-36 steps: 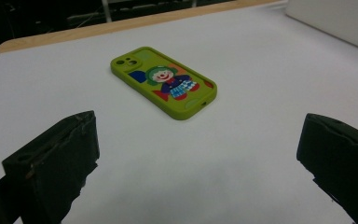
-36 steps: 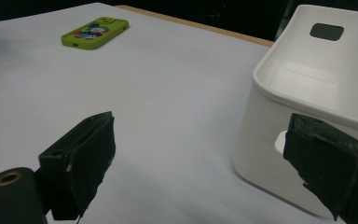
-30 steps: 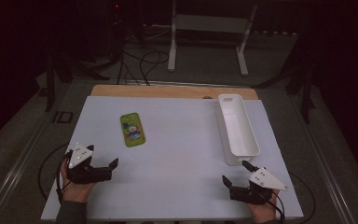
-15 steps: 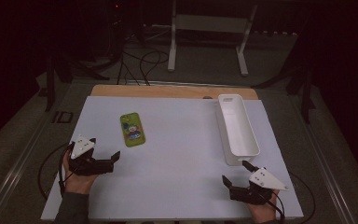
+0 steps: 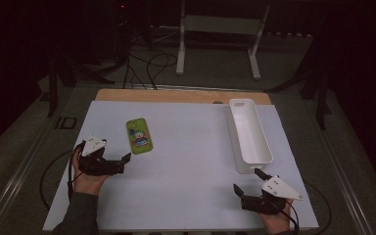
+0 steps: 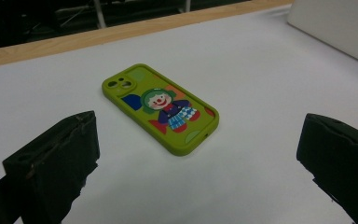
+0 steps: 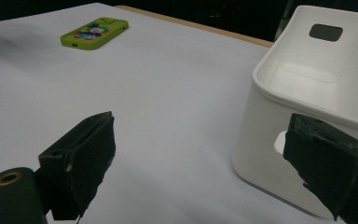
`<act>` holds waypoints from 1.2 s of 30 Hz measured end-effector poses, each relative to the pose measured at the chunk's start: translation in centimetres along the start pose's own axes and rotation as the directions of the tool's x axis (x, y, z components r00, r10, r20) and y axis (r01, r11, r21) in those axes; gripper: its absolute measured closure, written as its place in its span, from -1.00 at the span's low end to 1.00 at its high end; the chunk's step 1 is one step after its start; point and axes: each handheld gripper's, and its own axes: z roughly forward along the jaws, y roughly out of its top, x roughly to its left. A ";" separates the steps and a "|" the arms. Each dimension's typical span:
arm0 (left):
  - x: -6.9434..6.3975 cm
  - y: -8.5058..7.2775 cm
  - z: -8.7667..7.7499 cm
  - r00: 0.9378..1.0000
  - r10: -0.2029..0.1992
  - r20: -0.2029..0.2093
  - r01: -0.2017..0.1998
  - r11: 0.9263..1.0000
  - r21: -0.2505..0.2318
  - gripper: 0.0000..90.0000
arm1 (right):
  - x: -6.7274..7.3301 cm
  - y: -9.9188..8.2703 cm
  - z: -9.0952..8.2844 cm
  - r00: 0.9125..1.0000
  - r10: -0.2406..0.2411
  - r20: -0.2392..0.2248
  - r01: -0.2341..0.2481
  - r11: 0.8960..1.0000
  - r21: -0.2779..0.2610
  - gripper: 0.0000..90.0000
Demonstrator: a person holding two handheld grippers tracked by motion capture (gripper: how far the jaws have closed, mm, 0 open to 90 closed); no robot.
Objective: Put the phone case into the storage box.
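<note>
Left gripper view shows my left claw (image 6: 196, 163) gaping wide and empty, the green phone case (image 6: 161, 108) flat ahead, toward the counter's (image 5: 186, 161) left edge. I should straddle its long sides, keeping low. My right claw (image 5: 248, 185) idles open by the white bin (image 5: 262, 156).

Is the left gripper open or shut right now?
Open. The left gripper has its jaws spread wide, nothing between them; the green phone case lies flat beyond, untouched.

Bare worktop (image 5: 186, 186) between left claw (image 5: 122, 164) and green phone case (image 5: 139, 136), open white sheet mid-table, white bin (image 5: 249, 134) walling the right side just beside right claw (image 5: 247, 183)
</note>
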 end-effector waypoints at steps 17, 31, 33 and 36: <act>-0.1 1.4 2.3 1.000 0.001 0.023 -0.001 1.000 0.016 -0.93 | -0.1 0.0 0.0 1.000 -0.002 0.001 0.002 1.000 -0.004 -0.80; -0.1 2.3 4.0 1.000 0.001 0.030 -0.001 1.000 0.025 -0.78 | -0.1 0.0 -0.1 1.000 -0.002 0.000 0.002 1.000 -0.004 -0.80; -0.2 2.4 4.6 1.000 0.005 0.027 -0.005 1.000 0.028 -0.72 | 0.0 0.0 -0.1 1.000 0.004 0.001 -0.004 1.000 0.000 -0.80; -0.3 2.5 4.9 1.000 0.014 0.027 -0.015 0.999 0.033 -0.65 | -0.1 0.0 -0.1 1.000 0.003 0.000 -0.003 1.000 -0.001 -0.80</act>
